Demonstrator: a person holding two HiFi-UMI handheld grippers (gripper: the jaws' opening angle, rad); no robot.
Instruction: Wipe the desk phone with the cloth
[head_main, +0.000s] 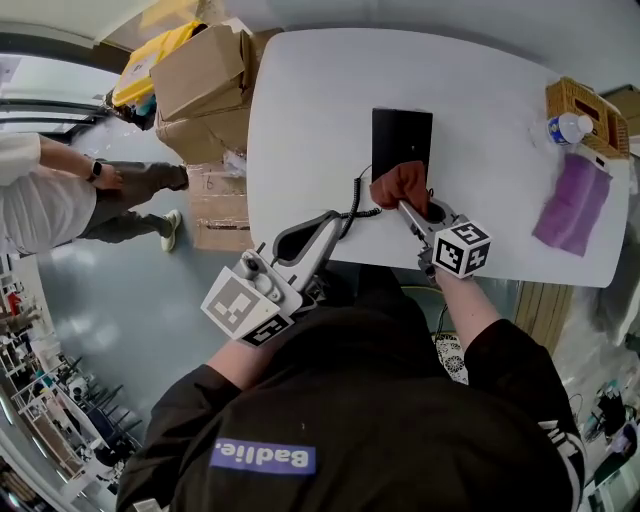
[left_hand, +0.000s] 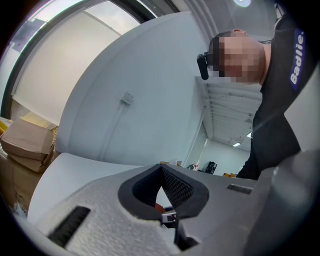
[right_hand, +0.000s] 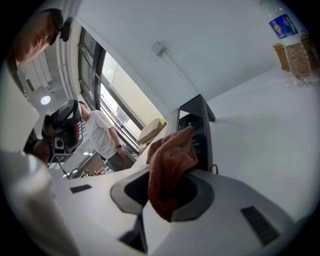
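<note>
A black desk phone (head_main: 401, 139) stands in the middle of the white table (head_main: 300, 120); in the right gripper view the phone (right_hand: 199, 131) rises just beyond the jaws. My right gripper (head_main: 406, 206) is shut on a rust-red cloth (head_main: 398, 182), which rests against the phone's near edge. The bunched cloth (right_hand: 170, 165) hides the right gripper (right_hand: 168, 172) tips. The phone's coiled cord (head_main: 355, 200) runs down to the table's front edge. My left gripper (head_main: 333, 216) sits at that edge beside the cord. The left gripper (left_hand: 161, 169) points upward, pads touching, nothing visible between them.
Cardboard boxes (head_main: 205, 80) are stacked left of the table, and a person (head_main: 50, 190) stands on the floor beyond them. At the table's right end are a wicker basket (head_main: 585, 108), a water bottle (head_main: 567, 128) and a purple cloth (head_main: 575, 200).
</note>
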